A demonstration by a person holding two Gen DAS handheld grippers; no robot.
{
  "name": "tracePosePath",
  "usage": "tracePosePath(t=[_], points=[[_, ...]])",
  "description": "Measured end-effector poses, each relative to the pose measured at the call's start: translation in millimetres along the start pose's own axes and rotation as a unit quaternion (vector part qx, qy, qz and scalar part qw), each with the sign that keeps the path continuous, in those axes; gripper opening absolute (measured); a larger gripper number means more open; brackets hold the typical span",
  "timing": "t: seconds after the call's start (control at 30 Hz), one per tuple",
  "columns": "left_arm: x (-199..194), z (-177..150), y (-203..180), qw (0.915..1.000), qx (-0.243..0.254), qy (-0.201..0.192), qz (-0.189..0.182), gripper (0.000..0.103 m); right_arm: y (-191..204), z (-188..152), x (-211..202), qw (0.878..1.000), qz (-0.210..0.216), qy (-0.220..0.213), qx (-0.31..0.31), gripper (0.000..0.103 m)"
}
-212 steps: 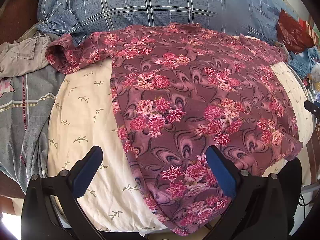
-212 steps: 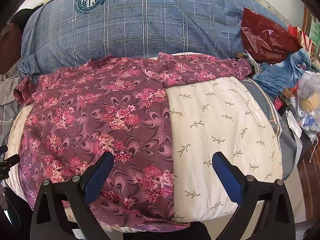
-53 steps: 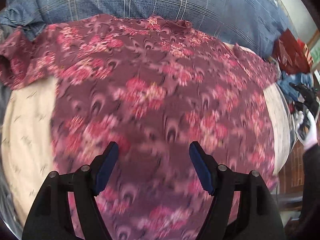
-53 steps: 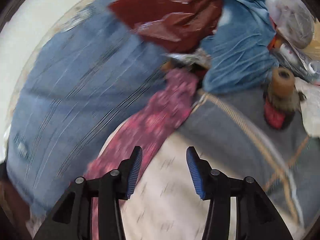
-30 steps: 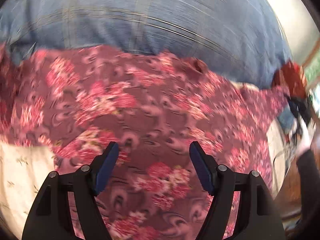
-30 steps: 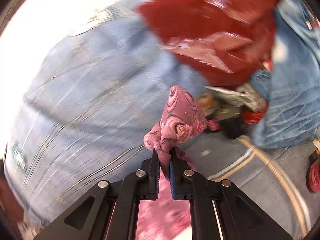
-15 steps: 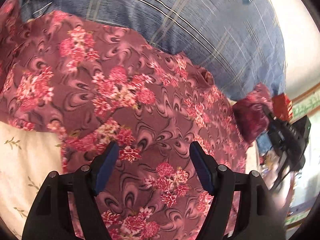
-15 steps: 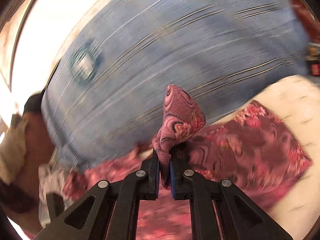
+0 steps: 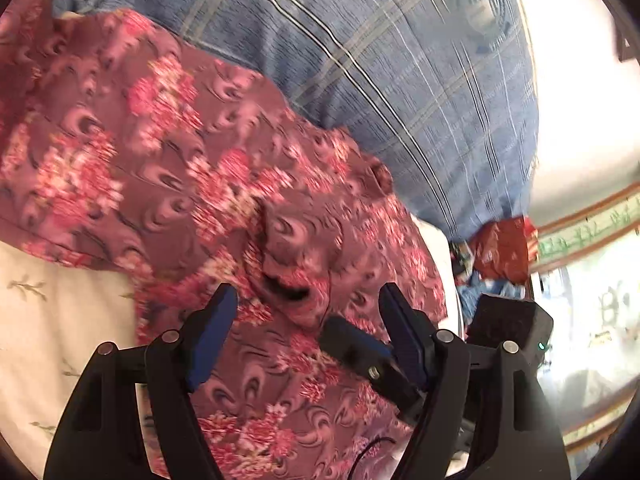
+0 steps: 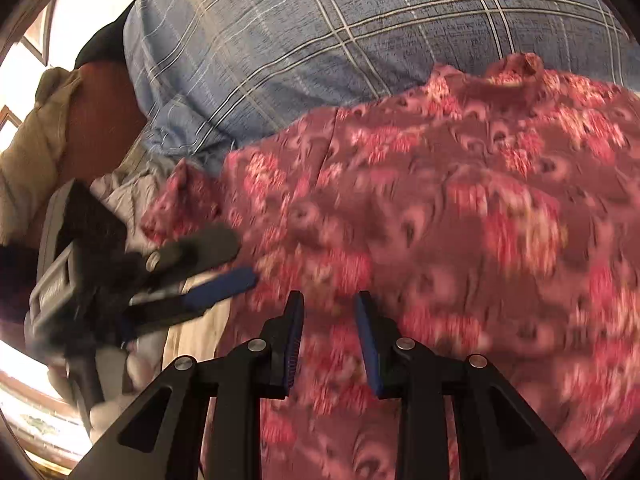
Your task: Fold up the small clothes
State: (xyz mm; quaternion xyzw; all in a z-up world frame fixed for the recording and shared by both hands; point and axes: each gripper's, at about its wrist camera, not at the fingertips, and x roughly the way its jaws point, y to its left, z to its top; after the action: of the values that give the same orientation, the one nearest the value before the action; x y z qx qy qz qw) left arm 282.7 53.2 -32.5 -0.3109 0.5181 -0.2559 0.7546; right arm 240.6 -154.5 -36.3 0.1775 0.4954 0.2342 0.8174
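A: Where's the garment?
B: Floral shirt (image 9: 168, 168) lies spread on the cream sheet (image 9: 52, 312) of the bed, collar end up against the blue plaid pillow (image 9: 360, 52). One sleeve (image 9: 296, 256) sits folded in over the middle of the body.

A: Grippers?
B: Left hand-held gripper (image 9: 308, 332) spread wide, nothing between the pads, low over the shirt. Right hand-held gripper (image 10: 329, 340) parted a little, nothing pinched, just above the fabric. Frames are blurry.

A: Step?
B: My read: first sleeve is in, other sleeve (image 10: 180, 196) comes next. It lies bunched at the bed's edge near the pillow. Best to pinch the cuff only, one layer, lift it clear, lay it flat across the body, smooth the crease.

A: Anything in the way?
B: Grey clothes (image 10: 128, 184) crowd right beside that sleeve, so there's a risk of grabbing the wrong cloth. Red bag (image 9: 500, 248) and blue clutter sit off the far edge, not a problem. The two grippers sit close together and could knock.
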Motion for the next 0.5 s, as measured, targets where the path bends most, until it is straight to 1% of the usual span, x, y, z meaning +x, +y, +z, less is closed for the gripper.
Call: tracePosePath(t=[0.03, 0.07, 0.1, 0.17, 0.2, 0.23, 0.27, 0.3, 0.33, 0.37, 0.4, 0.47, 0.5], points=[[5.0, -0.8, -2.9, 1.0000, 0.005, 0.007, 0.001, 0.075, -1.7, -6.5, -6.2, 1.000, 0.003, -0.003, -0.001, 0.032], [10.8, -2.0, -5.9, 0.9998, 0.011, 0.014, 0.004, 0.078, -5.5, -12.4, -18.3, 1.000, 0.004, -0.010, 0.000, 0.037], [17.7, -3.3, -8.4, 0.9996, 0.015, 0.021, 0.007, 0.079, -12.2, -18.0, -31.5, 1.000, 0.000, -0.019, 0.005, 0.041], [27.9, -5.6, -9.3, 0.9995, 0.009, 0.032, 0.003, 0.079, -32.0, -24.5, -56.6, 0.999, -0.008, -0.035, 0.024, 0.046], [34.5, -6.1, -9.7, 0.9996, 0.000, 0.030, -0.002, 0.079, -45.1, -29.7, -69.4, 0.998, -0.014, -0.043, 0.040, 0.047], [34.4, -6.9, -10.1, 0.9998, -0.004, 0.019, 0.001, 0.075, -60.4, -33.8, -81.0, 0.997, -0.020, -0.051, 0.057, 0.047], [34.8, -6.6, -12.5, 1.0000, -0.002, 0.007, 0.005, 0.050, -75.6, -38.1, -93.8, 0.995, -0.027, -0.062, 0.077, 0.047], [36.7, -5.8, -17.9, 0.9998, 0.012, -0.004, 0.013, 0.031, -89.3, -41.6, -104.3, 0.992, -0.034, -0.072, 0.093, 0.047], [37.8, -4.6, -19.5, 0.9996, 0.020, -0.003, 0.019, 0.004, -103.0, -47.4, -117.5, 0.989, -0.042, -0.084, 0.112, 0.047], [35.5, -3.6, -20.6, 0.9995, 0.020, -0.007, 0.021, 0.004, -119.5, -52.4, -130.8, 0.985, -0.049, -0.100, 0.136, 0.047], [26.8, -3.3, -22.3, 0.9993, 0.018, -0.025, 0.021, 0.004, -131.7, -54.3, -138.7, 0.980, -0.050, -0.113, 0.157, 0.047], [10.8, -2.7, -25.5, 0.9984, 0.024, -0.049, 0.012, 0.004, -162.1, -59.3, -159.2, 0.965, -0.043, -0.151, 0.210, 0.047], [3.4, -2.7, -28.1, 0.9977, 0.030, -0.059, 0.014, 0.004, -174.2, -60.2, -163.5, 0.957, -0.036, -0.168, 0.234, 0.049]])
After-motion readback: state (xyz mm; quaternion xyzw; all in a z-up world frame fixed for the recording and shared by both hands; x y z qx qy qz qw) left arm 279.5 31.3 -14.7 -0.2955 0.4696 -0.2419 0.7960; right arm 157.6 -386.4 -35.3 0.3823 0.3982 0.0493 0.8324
